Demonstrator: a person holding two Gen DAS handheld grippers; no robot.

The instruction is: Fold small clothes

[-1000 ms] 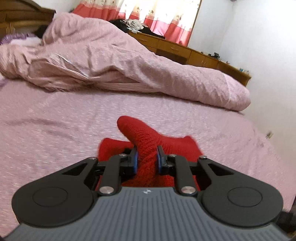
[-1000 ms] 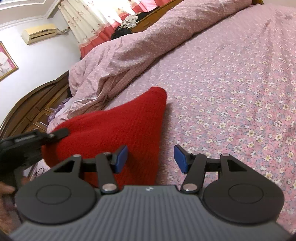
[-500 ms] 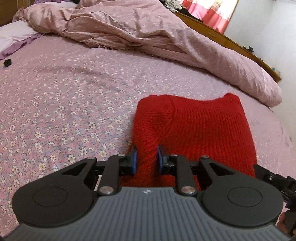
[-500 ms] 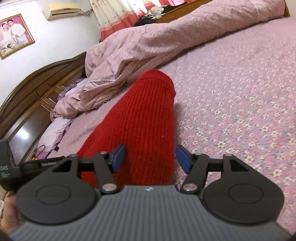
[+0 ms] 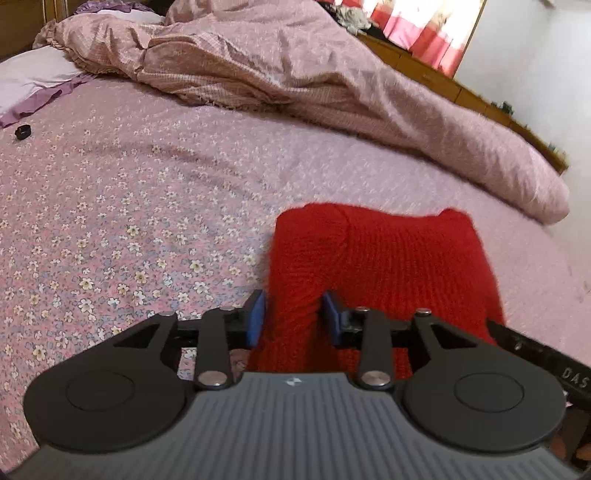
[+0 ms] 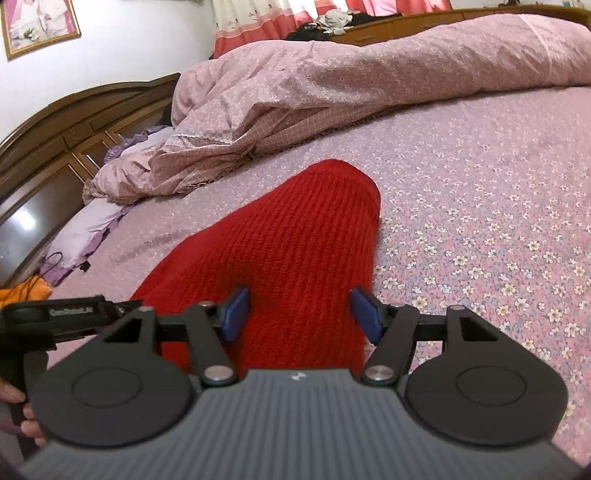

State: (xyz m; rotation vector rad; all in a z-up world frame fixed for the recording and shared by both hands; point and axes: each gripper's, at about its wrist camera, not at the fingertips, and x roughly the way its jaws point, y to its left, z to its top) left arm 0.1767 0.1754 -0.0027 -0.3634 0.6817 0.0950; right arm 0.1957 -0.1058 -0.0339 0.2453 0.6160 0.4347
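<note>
Both grippers over the red knit garment: left gripper loosely pinching it, right gripper spread.

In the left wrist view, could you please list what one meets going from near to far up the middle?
left hand-held gripper → red knitted garment → flowered bedsheet → crumpled pink duvet → wooden dresser → red-and-white curtain

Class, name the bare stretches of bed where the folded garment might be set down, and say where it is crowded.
Bare floral sheet lies between the red knit garment and the pillow, and right of the garment. The heaped duvet crowds the far side.
</note>
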